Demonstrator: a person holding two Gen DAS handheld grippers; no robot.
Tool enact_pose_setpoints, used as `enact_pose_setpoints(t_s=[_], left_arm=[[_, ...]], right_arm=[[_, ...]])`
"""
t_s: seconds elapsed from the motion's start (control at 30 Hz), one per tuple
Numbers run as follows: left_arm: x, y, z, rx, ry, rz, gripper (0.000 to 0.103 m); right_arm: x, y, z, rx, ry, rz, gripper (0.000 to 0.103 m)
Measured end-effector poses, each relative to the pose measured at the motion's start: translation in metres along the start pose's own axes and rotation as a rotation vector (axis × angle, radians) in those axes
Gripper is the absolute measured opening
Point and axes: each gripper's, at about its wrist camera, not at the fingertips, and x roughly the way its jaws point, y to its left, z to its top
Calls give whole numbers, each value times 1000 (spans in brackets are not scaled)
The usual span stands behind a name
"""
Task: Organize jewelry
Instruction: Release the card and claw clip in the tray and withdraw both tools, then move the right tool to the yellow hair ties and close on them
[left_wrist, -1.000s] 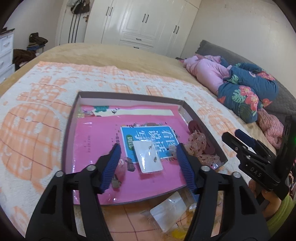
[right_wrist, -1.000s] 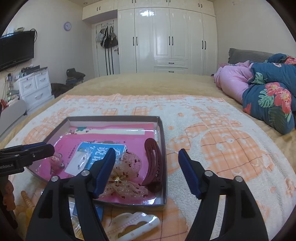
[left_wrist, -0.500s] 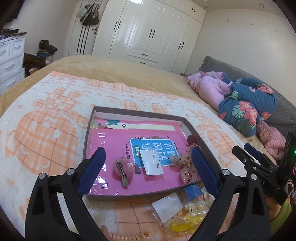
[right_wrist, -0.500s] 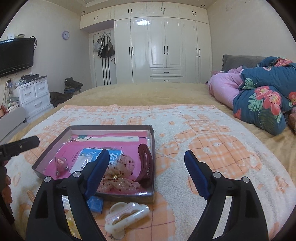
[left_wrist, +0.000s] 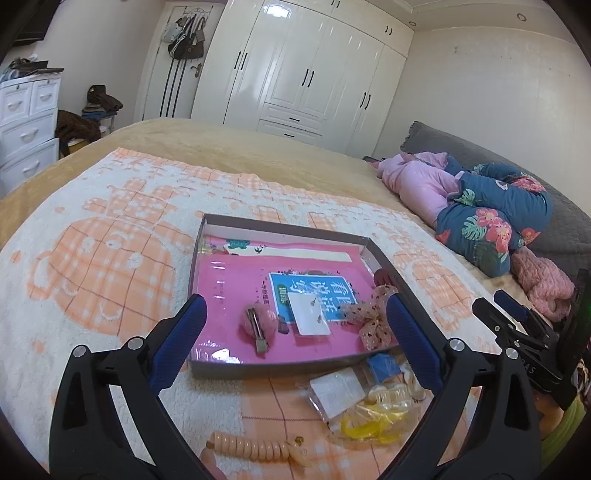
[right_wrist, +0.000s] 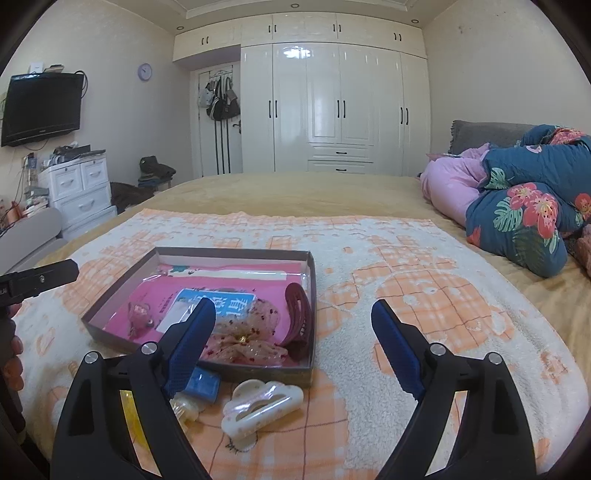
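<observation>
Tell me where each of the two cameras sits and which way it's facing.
Left wrist: on the left tongs, looking down its open blue fingers at the shallow box on the bed blanket; the right tongs and a green sleeve show at right.
Right wrist: on the right tongs, open, facing the wardrobe across the bed; the left tongs and fingers show at left.
Shared: the box, the sheer bow, the dark red clip.
</observation>
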Motion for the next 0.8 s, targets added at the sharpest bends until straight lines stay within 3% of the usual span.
enact_pose_setpoints(t_s=[0.8], left_arm=[[-17, 4, -21, 19, 48, 28, 89]], right_arm=[[-25, 35, -39, -79, 102, 125, 84]])
